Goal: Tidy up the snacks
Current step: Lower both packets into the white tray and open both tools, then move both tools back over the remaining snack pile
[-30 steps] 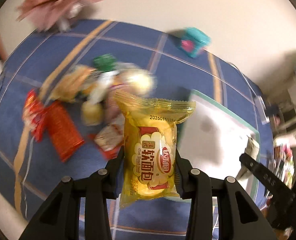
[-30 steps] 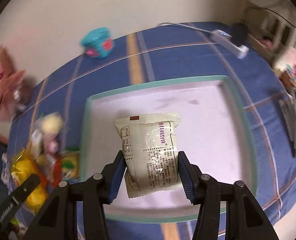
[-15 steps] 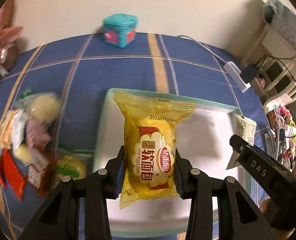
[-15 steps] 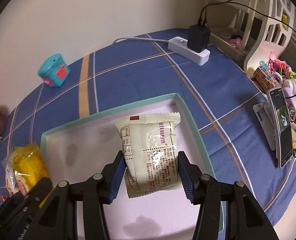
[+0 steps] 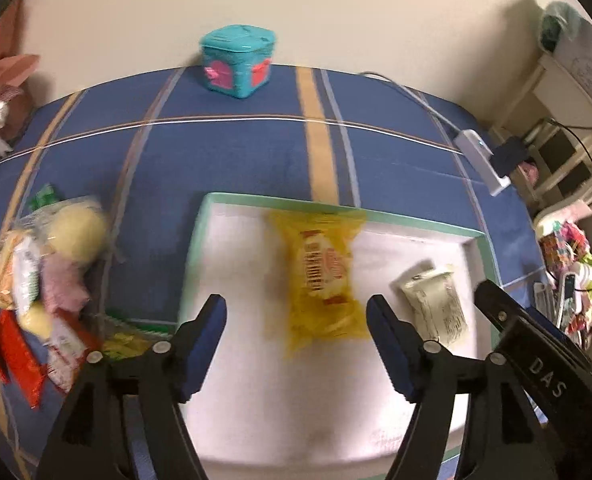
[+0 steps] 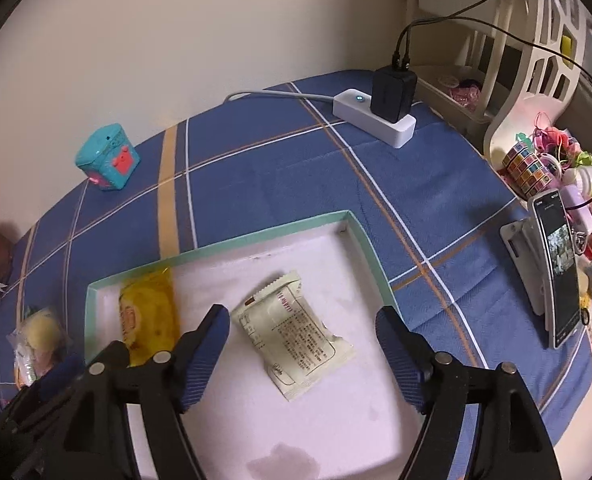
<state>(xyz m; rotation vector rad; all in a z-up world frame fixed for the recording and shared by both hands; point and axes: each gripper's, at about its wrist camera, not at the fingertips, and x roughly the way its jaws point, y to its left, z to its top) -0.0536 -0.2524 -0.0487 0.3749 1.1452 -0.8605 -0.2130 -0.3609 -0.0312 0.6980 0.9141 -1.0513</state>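
Note:
A white tray with a mint-green rim [image 5: 336, 206] [image 6: 255, 236] lies on the blue checked cloth. A yellow bread packet [image 5: 322, 276] [image 6: 147, 316], blurred, lies in it below my left gripper [image 5: 296, 340], whose jaws are opening with no pad touching it. A cream snack packet [image 6: 291, 332] [image 5: 436, 304] lies in the tray's right part under my right gripper [image 6: 302, 348], jaws opening and free of it. A heap of mixed snack packets [image 5: 43, 276] [image 6: 35, 344] lies left of the tray.
A teal box with pink hearts [image 5: 237, 60] [image 6: 107, 158] stands at the far edge by the wall. A white power strip with a black charger [image 6: 380, 110] [image 5: 484, 160] lies at the back right. A phone on a stand [image 6: 552, 276] and toys crowd the right edge.
Both grippers went from shut on their packets to open. The yellow packet and the cream packet dropped into the tray. Earlier, the left gripper swung right from the snack heap to over the tray.

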